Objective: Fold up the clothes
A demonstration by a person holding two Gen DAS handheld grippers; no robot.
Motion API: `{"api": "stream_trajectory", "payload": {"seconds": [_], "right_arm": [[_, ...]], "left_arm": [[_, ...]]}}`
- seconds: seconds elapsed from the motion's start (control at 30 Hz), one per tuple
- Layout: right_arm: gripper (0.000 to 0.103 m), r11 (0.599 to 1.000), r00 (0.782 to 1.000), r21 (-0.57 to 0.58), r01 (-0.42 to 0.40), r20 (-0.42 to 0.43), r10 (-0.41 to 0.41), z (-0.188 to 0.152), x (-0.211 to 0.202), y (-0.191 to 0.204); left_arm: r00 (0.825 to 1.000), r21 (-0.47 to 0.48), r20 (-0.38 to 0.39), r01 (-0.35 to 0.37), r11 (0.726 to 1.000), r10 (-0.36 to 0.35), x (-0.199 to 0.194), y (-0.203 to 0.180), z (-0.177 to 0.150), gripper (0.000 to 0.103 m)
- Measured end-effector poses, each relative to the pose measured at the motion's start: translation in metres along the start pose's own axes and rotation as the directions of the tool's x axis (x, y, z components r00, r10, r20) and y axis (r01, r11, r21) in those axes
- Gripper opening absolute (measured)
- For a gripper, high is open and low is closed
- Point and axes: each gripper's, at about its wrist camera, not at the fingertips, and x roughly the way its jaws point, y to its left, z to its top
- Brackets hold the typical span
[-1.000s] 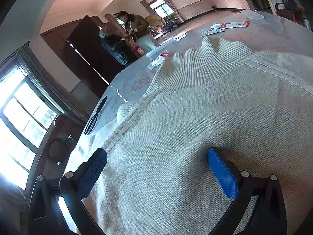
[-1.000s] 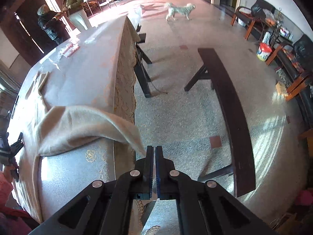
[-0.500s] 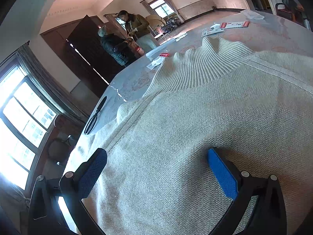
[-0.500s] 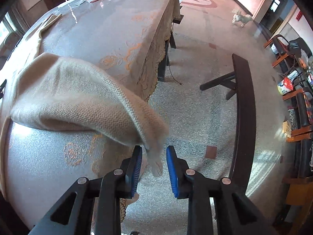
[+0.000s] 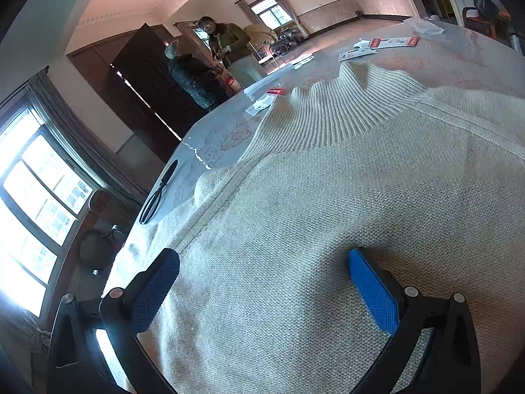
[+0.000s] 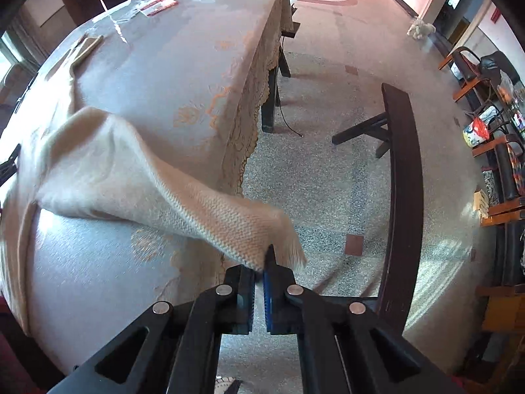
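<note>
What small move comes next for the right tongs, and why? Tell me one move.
Probably carry the cuff up and across onto the sweater body. The right tongs have just closed on the cuff, and the sleeve hangs past the table edge. The left tongs rest open on the body and could steady it.

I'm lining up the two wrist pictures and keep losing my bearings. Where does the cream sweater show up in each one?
Left wrist view: the cream sweater fills the lower right, ribbed collar toward the top, spread under the open left claw.
Right wrist view: only its sleeve shows, from middle left to bottom centre, its cuff pinched in the shut right claw.
Shared landmark: the red-and-white cards at the table's far end.
</note>
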Motion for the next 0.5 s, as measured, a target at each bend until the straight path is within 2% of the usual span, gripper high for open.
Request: {"api": "stream_trajectory", "payload": {"seconds": [0.2,0.27,0.33,0.37,0.4,0.43,0.47,0.5], "right_arm": [[0.003,0.999,0.995,-0.007,0.041,0.093,-0.040,-0.009,-0.119,-0.008],[0.003,1.000,0.999,-0.007,0.019,0.047,-0.019,-0.005,-0.125,-0.015],[0.003,0.999,1.000,0.046,0.004,-0.029,-0.003,0.002,-0.099,-0.035],[0.004,0.995,0.996,0.094,0.022,-0.089,-0.014,0.006,-0.075,-0.049],[0.005,0.985,0.981,0.106,0.138,-0.151,-0.121,0.008,-0.050,-0.062],[0.008,0.961,0.951,0.111,0.253,-0.213,-0.225,0.010,-0.025,-0.075],[0.011,0.916,0.896,0.073,0.395,-0.252,-0.366,0.012,-0.007,-0.080],[0.011,0.886,0.865,0.047,0.461,-0.246,-0.437,0.015,0.002,-0.078]], "left_arm": [[1.000,-0.006,-0.002,0.007,1.000,-0.007,-0.001,0.000,-0.001,0.103],[1.000,-0.003,-0.001,0.003,1.000,-0.003,-0.002,0.000,-0.001,0.103],[1.000,0.000,0.000,-0.003,1.000,0.003,-0.003,-0.002,-0.001,0.103],[1.000,0.001,0.001,-0.004,1.000,0.004,-0.003,-0.002,-0.001,0.103],[1.000,0.000,0.000,-0.004,1.000,0.004,-0.003,-0.002,-0.001,0.103],[1.000,-0.003,-0.002,0.000,1.000,0.000,-0.002,-0.001,0.000,0.103],[1.000,-0.007,-0.007,0.006,1.000,-0.006,-0.002,0.001,0.000,0.103],[1.000,-0.013,-0.012,0.017,1.000,-0.017,-0.001,0.003,0.000,0.103]]}}
